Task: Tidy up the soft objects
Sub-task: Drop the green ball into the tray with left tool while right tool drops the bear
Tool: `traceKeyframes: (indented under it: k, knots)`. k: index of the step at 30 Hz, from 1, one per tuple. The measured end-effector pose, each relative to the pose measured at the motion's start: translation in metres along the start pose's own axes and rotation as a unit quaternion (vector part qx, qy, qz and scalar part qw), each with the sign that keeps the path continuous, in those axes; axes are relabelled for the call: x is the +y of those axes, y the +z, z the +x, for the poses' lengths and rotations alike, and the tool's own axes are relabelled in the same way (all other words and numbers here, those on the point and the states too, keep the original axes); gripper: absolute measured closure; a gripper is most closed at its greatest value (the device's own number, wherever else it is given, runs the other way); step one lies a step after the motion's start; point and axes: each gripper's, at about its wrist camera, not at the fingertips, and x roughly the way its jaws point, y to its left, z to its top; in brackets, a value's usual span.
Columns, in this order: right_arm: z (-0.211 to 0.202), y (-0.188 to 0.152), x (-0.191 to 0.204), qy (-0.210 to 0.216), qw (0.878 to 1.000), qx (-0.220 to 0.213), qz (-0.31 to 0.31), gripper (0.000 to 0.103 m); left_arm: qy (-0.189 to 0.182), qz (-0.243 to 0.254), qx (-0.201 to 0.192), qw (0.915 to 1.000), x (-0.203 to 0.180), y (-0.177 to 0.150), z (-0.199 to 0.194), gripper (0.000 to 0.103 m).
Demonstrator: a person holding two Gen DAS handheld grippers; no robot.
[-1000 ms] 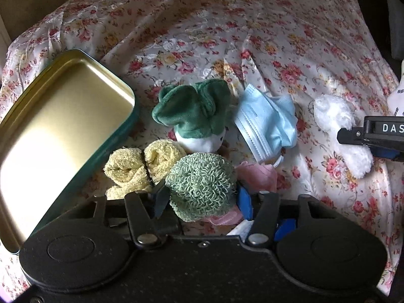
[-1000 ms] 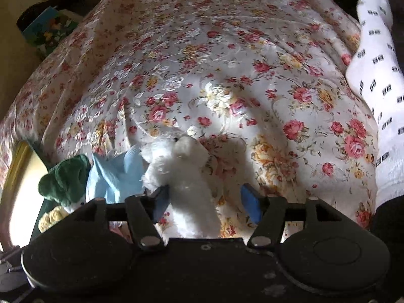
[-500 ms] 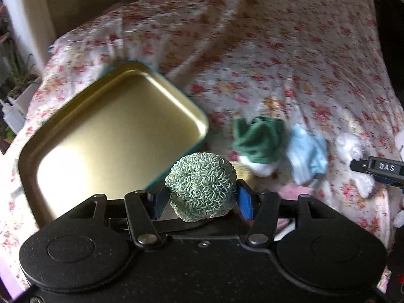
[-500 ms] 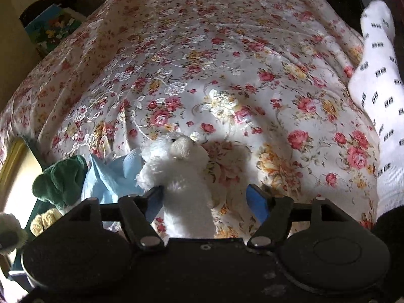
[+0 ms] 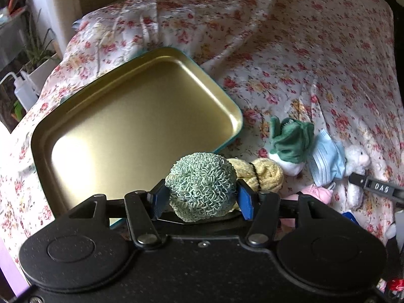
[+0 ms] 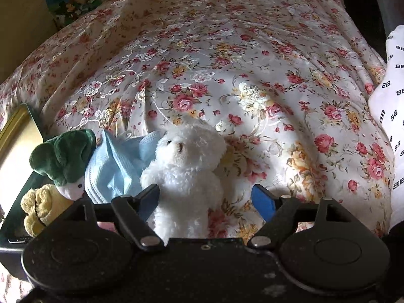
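Soft things lie in a row on the floral bedspread (image 5: 315, 58), and the green knitted ball (image 5: 202, 197) has left that row: a second ago it sat low among them, and now the left gripper (image 5: 200, 199) carries it up beside the near edge of the gold tin (image 5: 234, 118), whose bare floor fills more of the left wrist view than before. That suggests the first drop into the tin is close. Its jaws are clamped on the ball, one blue pad against each side. Further right rest the yellow towel bundle (image 5: 262, 174), the green-and-white plush (image 5: 290, 146), the blue face mask (image 5: 327, 161) and something pink (image 5: 317, 194). Rightmost, the white teddy bear (image 6: 186, 171) lies on the bedspread between the right gripper (image 6: 205, 199) jaws, which stand wide apart, the left pad about touching its flank, the right one clear.
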Motion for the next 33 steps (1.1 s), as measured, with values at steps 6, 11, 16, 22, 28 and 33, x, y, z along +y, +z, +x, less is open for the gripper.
traceKeyframes:
  k: [6, 11, 16, 22, 28, 33]
  knots:
    - [0.002, -0.007, 0.015, -0.002, 0.999, -0.015, -0.033, 0.024, 0.021, -0.035, -0.003, 0.9992, 0.028, 0.004, -0.002, 0.049]
    - [0.013, -0.01, 0.022, -0.015, 0.999, -0.011, -0.049, 0.06, 0.026, -0.053, -0.006, 0.9982, 0.048, 0.004, -0.007, 0.049]
    - [0.0, -0.011, 0.018, -0.02, 0.998, -0.031, -0.046, 0.065, 0.031, -0.071, -0.01, 0.997, 0.065, 0.006, -0.012, 0.049]
    - [-0.038, -0.011, 0.01, -0.004, 0.997, -0.072, -0.008, 0.065, 0.029, -0.096, -0.005, 0.9949, 0.079, 0.011, -0.012, 0.049]
    - [-0.059, -0.008, 0.059, 0.054, 0.996, -0.066, -0.04, 0.064, 0.048, -0.119, -0.011, 0.9917, 0.086, 0.019, -0.01, 0.049]
    - [-0.069, 0.009, 0.126, 0.129, 0.986, -0.062, -0.085, 0.062, 0.059, -0.136, -0.01, 0.9889, 0.091, 0.024, -0.004, 0.049]
